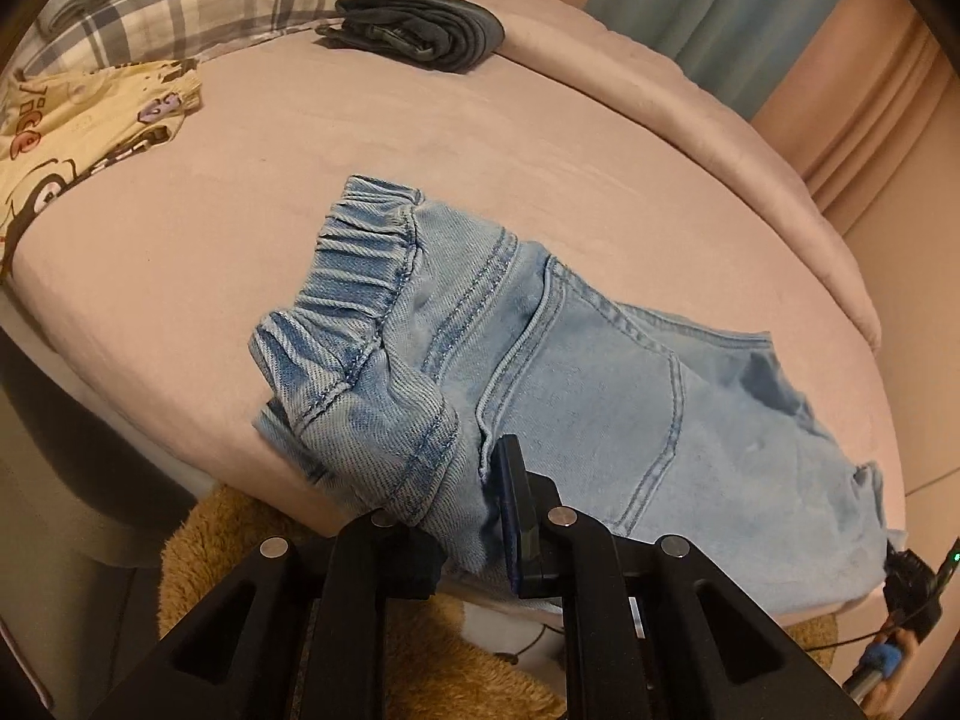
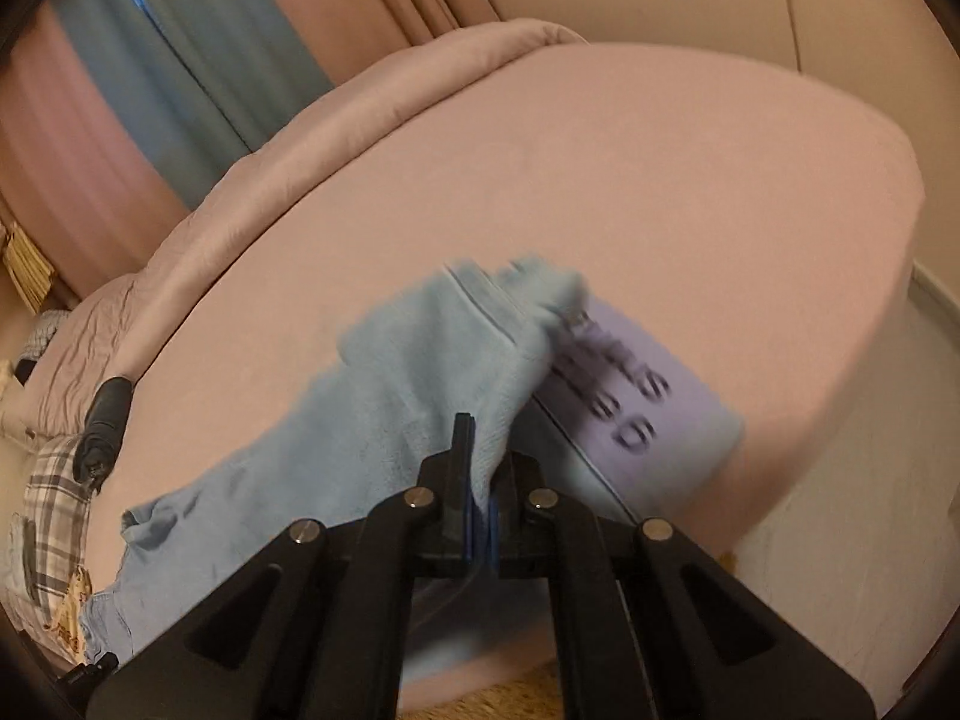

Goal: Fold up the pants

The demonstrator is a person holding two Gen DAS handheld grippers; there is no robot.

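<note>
My left tongs [image 1: 474, 510] pinch the waistband edge of one pair of light blue denim pants [image 1: 540, 372], lying on the pink bed [image 1: 300, 180]. Only this view shows one dark folded garment [image 1: 420, 27] and one yellow printed cloth [image 1: 90, 126]. My right tongs [image 2: 480, 480] pinch a blurred pant leg; only there, one lilac printed piece [image 2: 648, 420].

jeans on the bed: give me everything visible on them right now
The jeans are small, light-blue washed denim with an elastic gathered waistband, double-stitched seams and a back pocket. They lie partly folded on the pink bed cover near its edge. The left gripper is shut on the near fabric by the waistband; the right gripper is shut on another part, lifted and blurred. A lilac printed piece lies right beside that lifted denim.
</note>
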